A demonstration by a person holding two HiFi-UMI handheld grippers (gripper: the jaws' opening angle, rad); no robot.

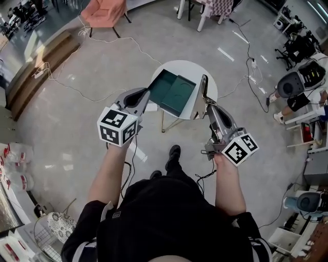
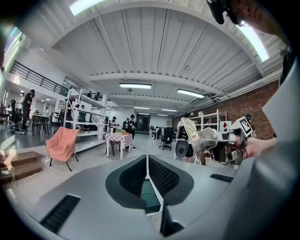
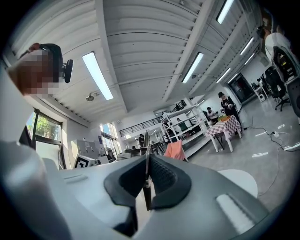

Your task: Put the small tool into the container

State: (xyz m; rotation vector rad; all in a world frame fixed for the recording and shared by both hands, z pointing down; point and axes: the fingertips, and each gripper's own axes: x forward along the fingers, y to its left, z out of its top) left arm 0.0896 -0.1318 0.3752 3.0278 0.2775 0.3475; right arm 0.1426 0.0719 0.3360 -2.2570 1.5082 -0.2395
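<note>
A green container (image 1: 173,92) with an open lid rests on a small round white table (image 1: 180,66). My left gripper (image 1: 145,102) is shut on the container's left edge; in the left gripper view a green, white-rimmed wall (image 2: 150,197) sits between the closed pads of that gripper (image 2: 148,171). The right gripper (image 1: 207,106) is shut on the small tool (image 1: 204,91), a thin flat strip that stands up just right of the container. In the right gripper view the tool (image 3: 146,150) rises as a dark blade from the closed jaws of the right gripper (image 3: 147,180).
A pink chair (image 1: 105,13) stands far back on the left. Cables (image 1: 102,43) trail over the grey floor around the table. Office chairs and shelving (image 1: 300,82) crowd the right side. A wire basket (image 1: 48,230) sits at lower left. My shoe (image 1: 173,153) is below the table.
</note>
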